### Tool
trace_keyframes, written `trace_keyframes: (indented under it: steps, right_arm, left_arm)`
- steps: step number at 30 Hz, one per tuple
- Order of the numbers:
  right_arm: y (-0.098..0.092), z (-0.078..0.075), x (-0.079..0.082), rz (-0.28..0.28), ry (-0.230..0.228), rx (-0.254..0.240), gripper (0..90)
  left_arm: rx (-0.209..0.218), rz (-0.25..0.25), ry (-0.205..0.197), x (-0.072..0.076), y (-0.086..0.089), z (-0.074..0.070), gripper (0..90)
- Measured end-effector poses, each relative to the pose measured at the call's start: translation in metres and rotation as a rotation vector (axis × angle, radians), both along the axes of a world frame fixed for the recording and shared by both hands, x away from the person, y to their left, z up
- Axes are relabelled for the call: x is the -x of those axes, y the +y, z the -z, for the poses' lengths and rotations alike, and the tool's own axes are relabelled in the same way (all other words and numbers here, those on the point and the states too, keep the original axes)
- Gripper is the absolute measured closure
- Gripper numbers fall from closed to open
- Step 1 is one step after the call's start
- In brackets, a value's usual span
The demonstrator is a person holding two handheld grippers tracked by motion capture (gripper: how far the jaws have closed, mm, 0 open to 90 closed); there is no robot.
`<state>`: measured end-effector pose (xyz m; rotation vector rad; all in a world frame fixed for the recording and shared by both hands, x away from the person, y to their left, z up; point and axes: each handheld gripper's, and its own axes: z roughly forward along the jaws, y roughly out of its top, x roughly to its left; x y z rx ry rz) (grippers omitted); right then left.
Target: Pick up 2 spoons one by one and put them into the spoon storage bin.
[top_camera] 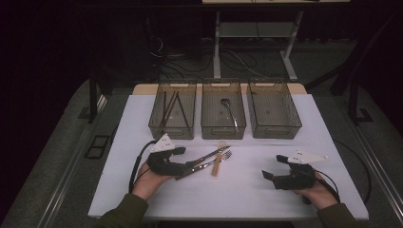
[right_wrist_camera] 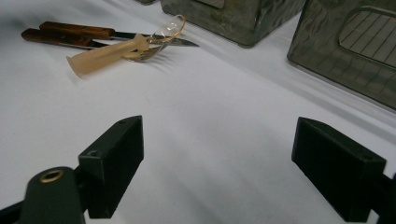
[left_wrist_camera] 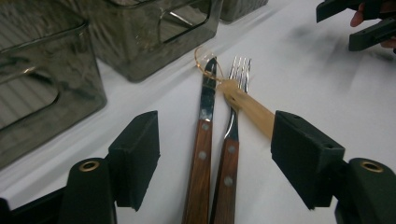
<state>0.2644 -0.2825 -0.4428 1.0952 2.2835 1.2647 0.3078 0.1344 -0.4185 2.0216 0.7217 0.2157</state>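
A wooden-handled knife (top_camera: 211,153) and a wooden-handled fork (top_camera: 219,158) lie side by side on the white table (top_camera: 247,190). A translucent amber plastic spoon (top_camera: 217,162) lies across their blades. My left gripper (top_camera: 186,159) is open at their handle ends. In the left gripper view the knife (left_wrist_camera: 204,140) and fork (left_wrist_camera: 231,135) run up between the jaws of that gripper (left_wrist_camera: 215,140), and the plastic spoon (left_wrist_camera: 247,105) crosses the fork. My right gripper (top_camera: 274,166) rests open at the table's right with nothing in it. The right gripper view shows it (right_wrist_camera: 217,154) facing bare table, the spoon (right_wrist_camera: 107,52) far left.
Three clear grey bins stand in a row at the back. The left bin (top_camera: 157,124) holds dark chopsticks (top_camera: 167,108), the middle bin (top_camera: 223,129) holds a metal spoon (top_camera: 229,108), and the right bin (top_camera: 274,129) holds nothing. Cables trail from both grippers.
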Motion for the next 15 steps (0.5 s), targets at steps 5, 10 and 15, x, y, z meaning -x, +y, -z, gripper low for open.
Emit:
trace_keyframes:
  steps: [5,10,15]
  right_arm:
    - [-0.001,0.0,0.0,0.003,0.001,0.002,16.8]
    - [-0.001,0.0,0.0,0.003,0.002,0.006,16.8]
    - [-0.001,0.0,0.0,-0.001,0.0,0.008,16.8]
  left_arm:
    - [0.001,0.026,0.016,-0.006,-0.017,0.0,38.3]
    - [-0.016,0.056,0.026,-0.007,-0.033,0.0,42.8]
    - [-0.032,0.062,0.043,-0.006,-0.048,0.002,45.1]
